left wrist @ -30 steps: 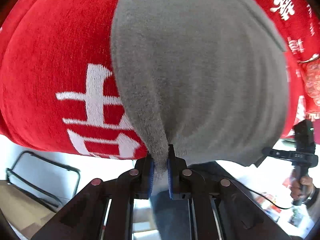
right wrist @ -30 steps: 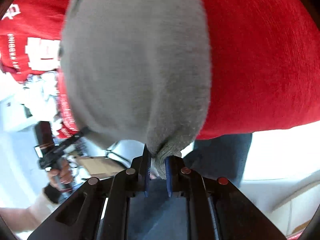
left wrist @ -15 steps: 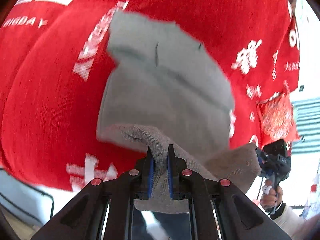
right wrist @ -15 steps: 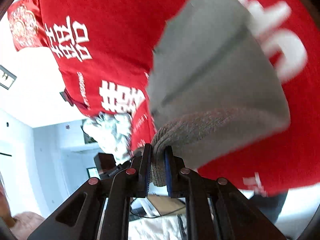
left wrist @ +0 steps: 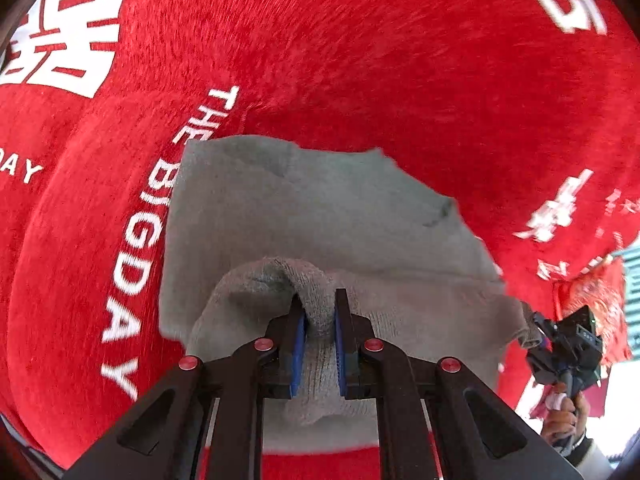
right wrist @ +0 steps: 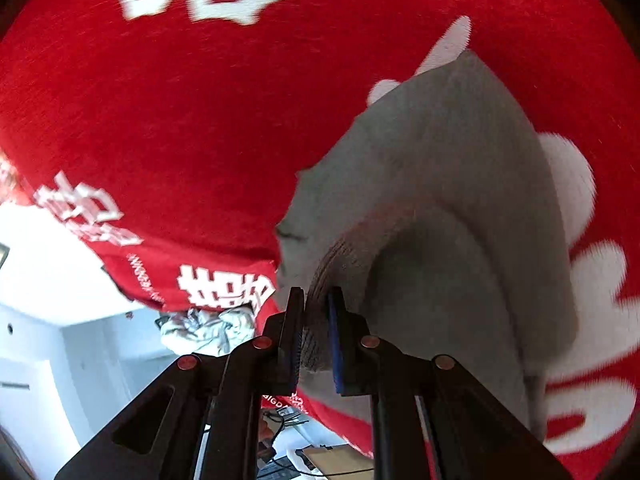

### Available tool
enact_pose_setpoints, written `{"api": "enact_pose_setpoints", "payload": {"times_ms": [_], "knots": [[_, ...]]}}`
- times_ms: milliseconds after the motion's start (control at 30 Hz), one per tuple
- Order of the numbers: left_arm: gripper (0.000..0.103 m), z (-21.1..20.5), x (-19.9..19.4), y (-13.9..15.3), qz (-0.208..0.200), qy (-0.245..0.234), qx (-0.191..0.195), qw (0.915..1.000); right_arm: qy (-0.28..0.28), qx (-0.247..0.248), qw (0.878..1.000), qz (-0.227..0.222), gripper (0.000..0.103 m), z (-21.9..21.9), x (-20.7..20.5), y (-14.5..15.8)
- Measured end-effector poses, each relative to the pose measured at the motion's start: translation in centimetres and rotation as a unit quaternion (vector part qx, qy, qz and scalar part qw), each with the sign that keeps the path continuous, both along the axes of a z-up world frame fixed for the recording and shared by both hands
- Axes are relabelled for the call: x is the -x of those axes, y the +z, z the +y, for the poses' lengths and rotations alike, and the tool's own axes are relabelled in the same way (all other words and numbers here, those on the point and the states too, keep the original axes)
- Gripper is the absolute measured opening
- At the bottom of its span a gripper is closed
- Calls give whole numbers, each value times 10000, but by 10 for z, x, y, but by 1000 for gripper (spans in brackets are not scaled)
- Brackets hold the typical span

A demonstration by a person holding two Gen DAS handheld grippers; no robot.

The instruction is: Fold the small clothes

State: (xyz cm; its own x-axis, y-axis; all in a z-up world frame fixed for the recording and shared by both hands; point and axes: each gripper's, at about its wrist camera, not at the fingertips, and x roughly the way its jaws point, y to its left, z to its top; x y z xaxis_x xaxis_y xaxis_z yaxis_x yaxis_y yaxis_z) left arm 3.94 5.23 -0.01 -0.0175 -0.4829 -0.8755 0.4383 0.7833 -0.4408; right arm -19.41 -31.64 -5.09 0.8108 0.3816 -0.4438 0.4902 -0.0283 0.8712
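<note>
A small grey knit garment (left wrist: 320, 216) lies partly on a red cloth with white lettering (left wrist: 360, 60). My left gripper (left wrist: 319, 320) is shut on the ribbed near edge of the garment, which bunches up between the blue pads. My right gripper (right wrist: 316, 320) is shut on the other ribbed corner of the same garment (right wrist: 440, 200), held low over the red cloth (right wrist: 200, 100). In the left wrist view the right gripper (left wrist: 560, 344) shows at the far right, pinching the garment's corner.
The red cloth fills most of both views. Past its edge in the right wrist view there is a crumpled white-grey cloth (right wrist: 208, 330), white furniture (right wrist: 60, 280) and clutter with cables (right wrist: 288, 440) on the floor below.
Both grippers have come down and forward with the grey garment. It hung upright in front of the cameras a second ago; now its far part lies flat on the red cloth.
</note>
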Motion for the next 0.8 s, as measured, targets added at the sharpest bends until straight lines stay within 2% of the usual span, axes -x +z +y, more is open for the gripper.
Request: {"api": "enact_pose_setpoints", "payload": {"times_ms": [67,133,200,267,333,367,400,433,500,600,733,800], "knots": [[13,-6,-7,-11,48,98,-175,9998,51,-47,10000,32,14,-4,-7,-5],[22,-8,-13,-18,114,193,-311,9993,39,-143,9999,5,14,-9,-12,-8],[54,-7,-18,-18,93,311,-458,9984,-37,-258,9997,-20,17,-14,-13,-9],[68,-4,-23,-10,-71,433,-509,9977,-105,-317,9994,1,18,-20,-15,-8],[70,-2,-30,2,-191,491,-484,9974,42,-136,9998,142,21,-22,-17,1],[70,-1,-32,7,-207,486,-465,9975,163,21,9996,238,36,-22,-16,6],[70,1,-34,12,-221,436,-471,9977,300,169,9989,307,57,-22,-10,12],[70,2,-33,15,-210,356,-485,9980,410,284,9983,310,64,-20,-6,18],[70,3,-29,15,-20,143,-455,9989,570,268,9976,277,65,-8,0,22],[70,7,-13,5,551,-268,-349,9975,646,-120,9973,315,65,12,13,11],[70,1,16,-24,1255,-674,-324,9893,750,-586,9945,444,65,30,12,-14],[70,-7,22,-36,1467,-738,-312,9859,651,-703,9952,208,65,29,-1,-18]]}}
